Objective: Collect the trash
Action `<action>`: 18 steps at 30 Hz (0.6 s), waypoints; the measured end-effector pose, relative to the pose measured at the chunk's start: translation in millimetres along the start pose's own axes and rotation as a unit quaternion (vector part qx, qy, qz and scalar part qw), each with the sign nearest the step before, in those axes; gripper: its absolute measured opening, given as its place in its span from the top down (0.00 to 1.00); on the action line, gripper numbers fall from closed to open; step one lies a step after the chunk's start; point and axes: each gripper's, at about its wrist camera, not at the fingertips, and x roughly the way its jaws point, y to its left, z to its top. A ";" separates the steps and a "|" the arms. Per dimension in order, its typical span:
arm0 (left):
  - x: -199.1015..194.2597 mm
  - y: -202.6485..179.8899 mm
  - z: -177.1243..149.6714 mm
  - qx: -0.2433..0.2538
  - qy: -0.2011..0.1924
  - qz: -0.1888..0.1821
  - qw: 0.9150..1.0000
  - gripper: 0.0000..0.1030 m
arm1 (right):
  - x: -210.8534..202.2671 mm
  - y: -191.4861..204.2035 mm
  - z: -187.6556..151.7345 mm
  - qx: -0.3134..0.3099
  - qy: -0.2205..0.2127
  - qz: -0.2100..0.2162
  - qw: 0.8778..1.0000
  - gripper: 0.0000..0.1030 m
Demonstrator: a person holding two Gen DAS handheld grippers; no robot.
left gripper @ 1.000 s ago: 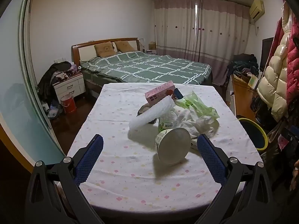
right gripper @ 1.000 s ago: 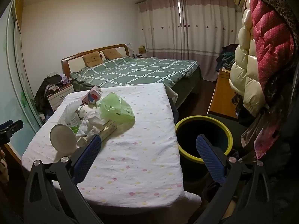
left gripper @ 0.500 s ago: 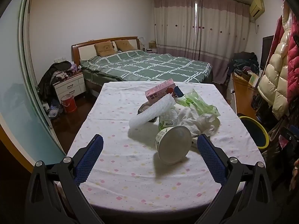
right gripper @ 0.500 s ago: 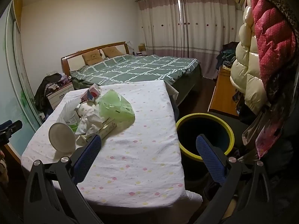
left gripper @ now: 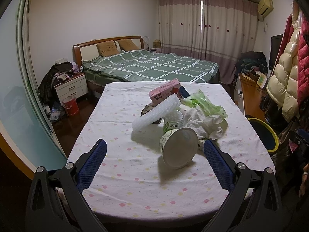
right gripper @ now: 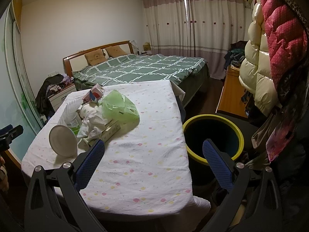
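A heap of trash lies on the table (left gripper: 119,176) with its dotted white cloth. It holds a paper bowl on its side (left gripper: 178,147), a roll of bubble wrap (left gripper: 156,113), a green-labelled bottle (left gripper: 173,120), a pink carton (left gripper: 164,93), crumpled white paper (left gripper: 204,122) and a green plastic bag (right gripper: 119,107). My left gripper (left gripper: 154,161) is open, a little short of the bowl, holding nothing. My right gripper (right gripper: 153,159) hangs open over the table's right front edge, with the yellow-rimmed bin (right gripper: 213,135) just beyond it.
A bed with a green checked cover (left gripper: 152,67) stands behind the table. A bedside cabinet (left gripper: 70,88) and a red bucket (left gripper: 70,105) are on the left floor. Padded jackets (right gripper: 270,54) hang at the right, above a wooden desk (right gripper: 229,94).
Both grippers have drifted very slightly; the views shift a little. The trash heap has not moved and both grippers stay open.
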 end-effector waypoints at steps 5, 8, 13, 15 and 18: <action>0.4 0.3 -0.5 -0.001 0.001 -0.001 1.000 0.04 | 2.7 0.5 1.0 0.000 0.004 0.000 1.000 0.06; 0.7 -0.5 -0.7 -0.001 0.001 0.000 1.000 0.04 | 2.6 0.5 0.8 0.000 0.004 0.000 1.000 0.06; 1.5 -0.1 -0.6 -0.001 0.003 -0.002 1.000 0.04 | 3.0 0.5 0.9 0.000 0.004 0.000 1.000 0.06; 1.6 0.1 -0.8 -0.001 0.003 -0.002 1.000 0.04 | 3.0 0.3 0.9 0.000 0.004 0.001 1.000 0.06; 1.5 -0.5 -1.4 -0.001 0.003 -0.001 1.000 0.04 | 3.1 0.5 0.9 0.000 0.005 0.001 1.000 0.06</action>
